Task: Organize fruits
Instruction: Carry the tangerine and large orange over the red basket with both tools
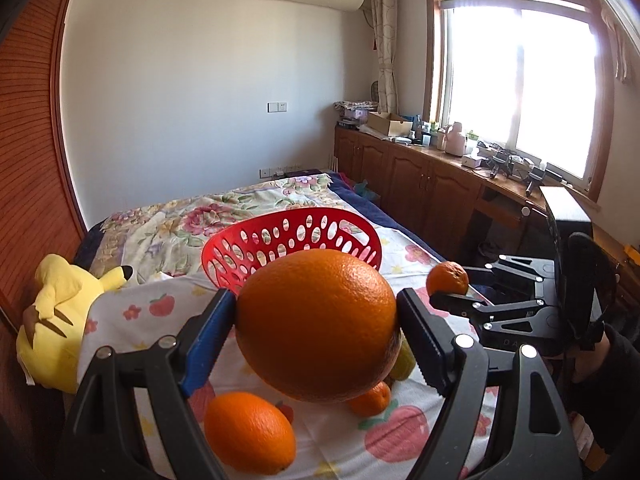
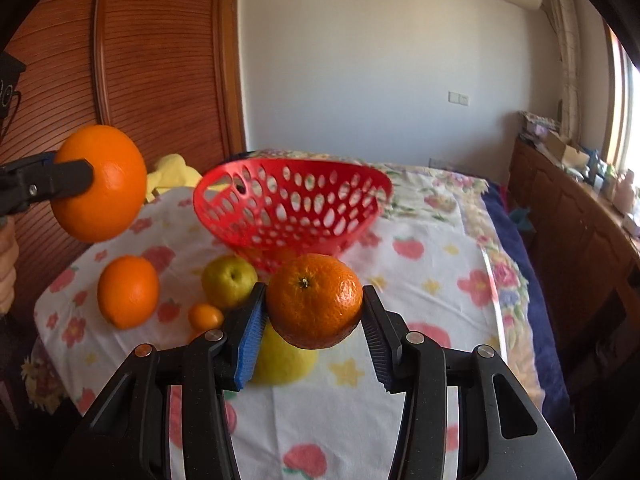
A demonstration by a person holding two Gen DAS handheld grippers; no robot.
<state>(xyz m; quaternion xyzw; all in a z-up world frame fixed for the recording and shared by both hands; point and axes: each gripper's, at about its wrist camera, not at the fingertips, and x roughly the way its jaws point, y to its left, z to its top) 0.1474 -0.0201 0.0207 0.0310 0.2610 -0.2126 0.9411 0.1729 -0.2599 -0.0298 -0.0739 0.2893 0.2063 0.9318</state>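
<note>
Both tongs are loaded and lifted off the bed: the left gripper point(image 1: 316, 316) pinches a large orange point(image 1: 316, 326) between its blue pads, and the right gripper point(image 2: 314, 306) pinches a smaller mandarin point(image 2: 315, 301) by its sides, stem up. Seen from the right wrist view, the red basket point(image 2: 292, 210) sits at 12 o'clock from the mandarin, tilted on the flowered sheet point(image 2: 436, 264), and no fruit shows through its holes, though part of its inside is hidden; so the sorting looks barely begun. By that judgement, the two held fruits have yet to go in, and at least five more wait on the sheet: a yellow pomelo-like fruit point(image 2: 286, 362) right under the mandarin, a second orange point(image 2: 128, 291) at 9 o'clock, a greenish apple point(image 2: 229, 281) between them, and a tiny kumquat point(image 2: 205, 316) just beside the apple; a further small orange fruit point(image 1: 370, 400) shows in the left wrist view.
</note>
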